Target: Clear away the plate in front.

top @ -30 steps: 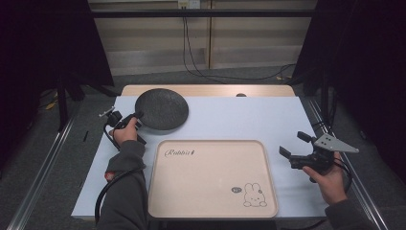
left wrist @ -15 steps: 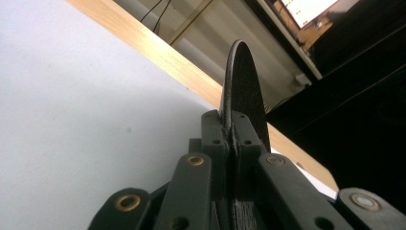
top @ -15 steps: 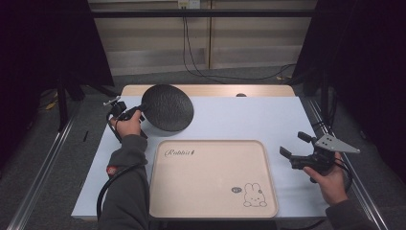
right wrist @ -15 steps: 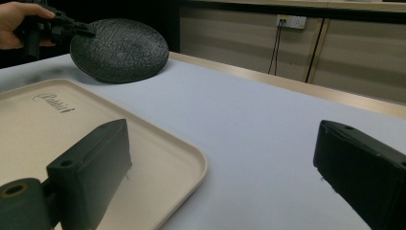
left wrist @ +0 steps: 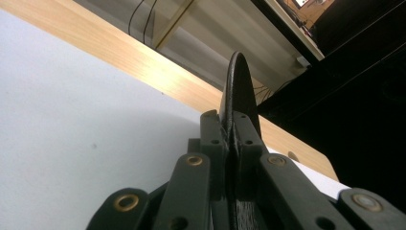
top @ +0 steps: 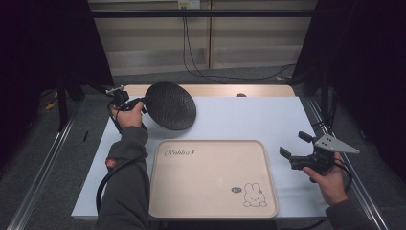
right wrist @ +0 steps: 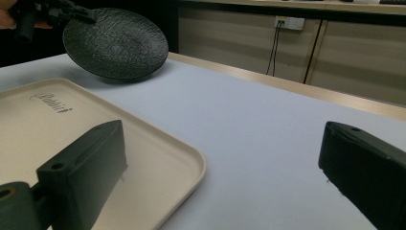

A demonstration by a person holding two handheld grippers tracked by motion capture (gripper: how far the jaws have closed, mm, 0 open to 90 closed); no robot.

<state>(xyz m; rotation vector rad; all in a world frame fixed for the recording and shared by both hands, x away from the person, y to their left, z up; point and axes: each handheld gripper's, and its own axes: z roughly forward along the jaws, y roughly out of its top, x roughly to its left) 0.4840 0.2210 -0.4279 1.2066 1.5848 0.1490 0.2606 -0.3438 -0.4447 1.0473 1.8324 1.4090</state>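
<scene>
Gripped a black plate point(top: 171, 105) by its rim in the clenched fingers point(left wrist: 238, 139) of the left gripper point(top: 139, 101), tilted and clear of the counter point(top: 249, 120) just beyond the beige tray point(top: 210, 177); held the right gripper point(top: 293, 158) beside the tray, fingers spread, grasping nothing.

White-topped table point(top: 249, 120) with light wood strip along its far edge point(top: 215, 90). Beige panelled wall point(top: 210, 38) behind, black cables point(top: 189, 52) hanging down it. Grey floor point(top: 43, 143), dark surroundings both sides.
</scene>
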